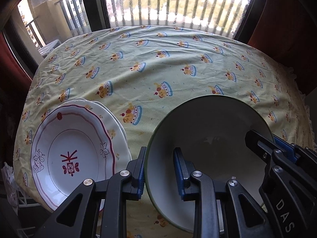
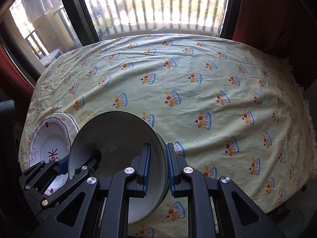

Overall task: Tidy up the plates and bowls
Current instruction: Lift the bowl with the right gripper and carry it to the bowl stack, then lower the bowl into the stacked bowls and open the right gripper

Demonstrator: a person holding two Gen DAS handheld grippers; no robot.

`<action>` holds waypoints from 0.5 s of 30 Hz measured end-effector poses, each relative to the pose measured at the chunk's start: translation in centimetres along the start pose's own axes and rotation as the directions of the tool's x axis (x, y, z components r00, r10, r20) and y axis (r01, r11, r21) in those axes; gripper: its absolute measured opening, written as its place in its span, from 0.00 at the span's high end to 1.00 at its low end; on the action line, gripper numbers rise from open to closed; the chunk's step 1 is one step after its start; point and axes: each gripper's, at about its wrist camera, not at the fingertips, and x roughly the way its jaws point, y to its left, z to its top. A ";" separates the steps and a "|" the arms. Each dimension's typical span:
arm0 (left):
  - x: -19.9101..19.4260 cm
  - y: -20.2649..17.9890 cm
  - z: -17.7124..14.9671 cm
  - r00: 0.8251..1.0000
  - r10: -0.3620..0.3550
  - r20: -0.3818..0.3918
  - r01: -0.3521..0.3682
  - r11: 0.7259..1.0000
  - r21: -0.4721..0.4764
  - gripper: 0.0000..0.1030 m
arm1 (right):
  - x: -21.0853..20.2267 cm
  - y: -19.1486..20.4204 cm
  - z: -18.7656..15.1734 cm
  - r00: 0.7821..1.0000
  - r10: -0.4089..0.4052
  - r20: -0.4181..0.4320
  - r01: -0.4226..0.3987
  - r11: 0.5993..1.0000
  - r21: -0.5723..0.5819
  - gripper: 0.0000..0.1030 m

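A green-rimmed white bowl point(image 1: 208, 130) hangs just above the tablecloth, held from both sides. My left gripper point(image 1: 158, 170) is shut on its left rim, one blue pad inside and one outside. My right gripper point(image 2: 158, 168) is shut on the opposite rim of the bowl point(image 2: 118, 136); in the left wrist view it point(image 1: 277, 148) shows at the bowl's right edge. A stack of white plates point(image 1: 73, 154) lies to the left, the top one with a red scalloped border and flower motif; the same plates point(image 2: 51, 142) show partly behind the bowl in the right wrist view.
A round table under a yellow tablecloth point(image 1: 168, 69) with a printed cake pattern stretches toward a window with balcony bars. Red curtains point(image 2: 267, 15) hang at both sides. The cloth point(image 2: 227, 99) to the right of the bowl lies bare.
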 end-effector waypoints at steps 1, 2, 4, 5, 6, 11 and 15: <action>0.1 -0.1 0.0 1.000 -0.003 -0.006 0.003 1.000 0.001 0.76 | 0.0 0.0 0.0 1.000 -0.003 0.002 0.003 1.000 -0.002 0.81; 0.3 -0.2 -0.1 1.000 -0.003 -0.011 0.003 1.000 0.001 0.76 | 0.1 -0.1 0.1 1.000 -0.008 0.005 0.008 1.000 -0.005 0.81; 0.0 -0.5 -0.2 1.000 0.023 0.010 -0.023 1.000 0.014 0.76 | 0.2 -0.1 0.0 1.000 -0.021 0.009 0.021 1.000 -0.008 0.82; -0.1 -0.5 -0.3 1.000 0.024 0.012 -0.024 1.000 0.013 0.76 | 0.2 -0.2 -0.1 1.000 -0.021 0.010 0.021 1.000 -0.009 0.82; -0.1 -0.5 -0.3 1.000 0.026 0.013 -0.026 1.000 0.008 0.76 | 0.3 -0.3 -0.1 1.000 -0.016 0.011 0.016 1.000 -0.006 0.82; -0.4 -0.4 -0.5 0.999 0.034 0.017 -0.034 0.999 -0.013 0.73 | 0.2 -0.7 -0.3 1.000 0.014 0.022 -0.015 1.000 0.003 0.82; -1.0 -0.3 -0.7 0.999 0.040 0.031 -0.040 0.999 -0.029 0.66 | 0.0 -1.1 -0.4 0.998 0.052 0.026 -0.053 0.999 0.005 0.81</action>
